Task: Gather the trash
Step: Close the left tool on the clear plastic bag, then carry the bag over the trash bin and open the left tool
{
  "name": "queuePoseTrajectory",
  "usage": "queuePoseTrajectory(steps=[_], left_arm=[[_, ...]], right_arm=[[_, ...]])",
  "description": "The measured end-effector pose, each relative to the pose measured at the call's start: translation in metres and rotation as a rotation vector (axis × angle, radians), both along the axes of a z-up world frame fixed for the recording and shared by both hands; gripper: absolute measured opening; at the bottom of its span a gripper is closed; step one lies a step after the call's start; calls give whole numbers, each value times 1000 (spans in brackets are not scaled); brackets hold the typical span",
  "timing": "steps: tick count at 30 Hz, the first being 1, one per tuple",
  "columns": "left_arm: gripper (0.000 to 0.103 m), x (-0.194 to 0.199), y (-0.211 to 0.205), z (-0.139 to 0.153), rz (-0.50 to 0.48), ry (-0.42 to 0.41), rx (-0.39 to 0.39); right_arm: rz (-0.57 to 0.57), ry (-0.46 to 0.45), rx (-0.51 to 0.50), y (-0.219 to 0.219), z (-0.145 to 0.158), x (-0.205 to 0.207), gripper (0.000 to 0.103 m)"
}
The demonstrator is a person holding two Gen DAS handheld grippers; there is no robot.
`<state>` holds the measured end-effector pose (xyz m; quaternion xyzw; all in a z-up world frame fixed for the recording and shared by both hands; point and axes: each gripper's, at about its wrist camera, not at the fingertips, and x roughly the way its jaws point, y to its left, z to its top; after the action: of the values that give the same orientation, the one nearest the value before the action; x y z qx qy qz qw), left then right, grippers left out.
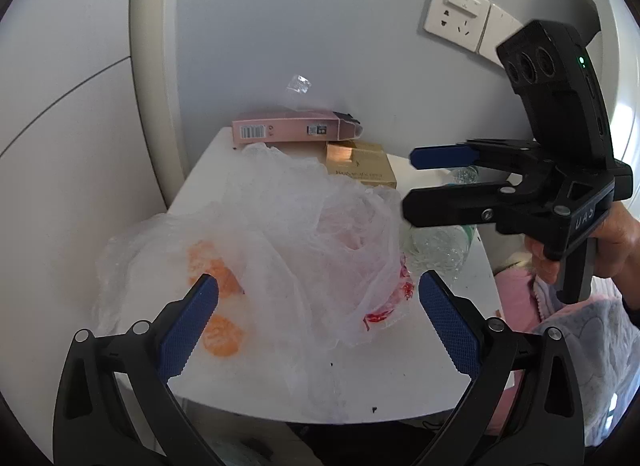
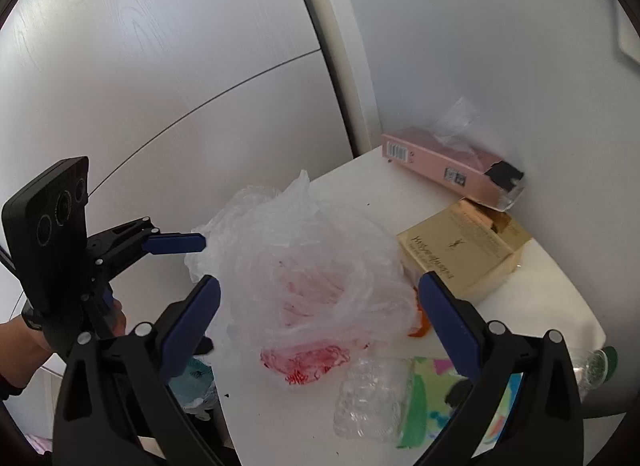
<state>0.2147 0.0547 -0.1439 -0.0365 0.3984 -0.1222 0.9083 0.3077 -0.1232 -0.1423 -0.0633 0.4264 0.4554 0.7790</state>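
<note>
The left gripper hovers with jaws wide apart above the crumpled plastic bag on the white table; the right gripper, equally spread, hangs over the crushed bottle; beyond lie the gold box and the pink box against the wall.

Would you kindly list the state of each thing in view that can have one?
left hand-held gripper: open, empty, over the bag
right hand-held gripper: open, empty
plastic bag: crumpled, lying slack on the white table
pink box: on its side, end flap torn open
gold box: lying flat, top corner opened
clear bottle: crushed, on its side
orange peel: loose pieces beside the bag
</note>
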Motion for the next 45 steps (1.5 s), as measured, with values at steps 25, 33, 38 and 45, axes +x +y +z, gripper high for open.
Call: queuePoseTrajectory(steps=[25, 33, 38, 45], left_arm=[[36, 32, 10, -44, -15, 86, -104], [12, 22, 2, -22, -24, 37, -92], [12, 12, -11, 6, -30, -12, -82], [12, -19, -29, 52, -36, -85, -58]], right_arm=[[63, 113, -97, 36, -25, 8, 27], [37, 81, -51, 30, -17, 10, 17], [17, 42, -2, 12, 14, -2, 16], [22, -15, 53, -13, 61, -37, 16]])
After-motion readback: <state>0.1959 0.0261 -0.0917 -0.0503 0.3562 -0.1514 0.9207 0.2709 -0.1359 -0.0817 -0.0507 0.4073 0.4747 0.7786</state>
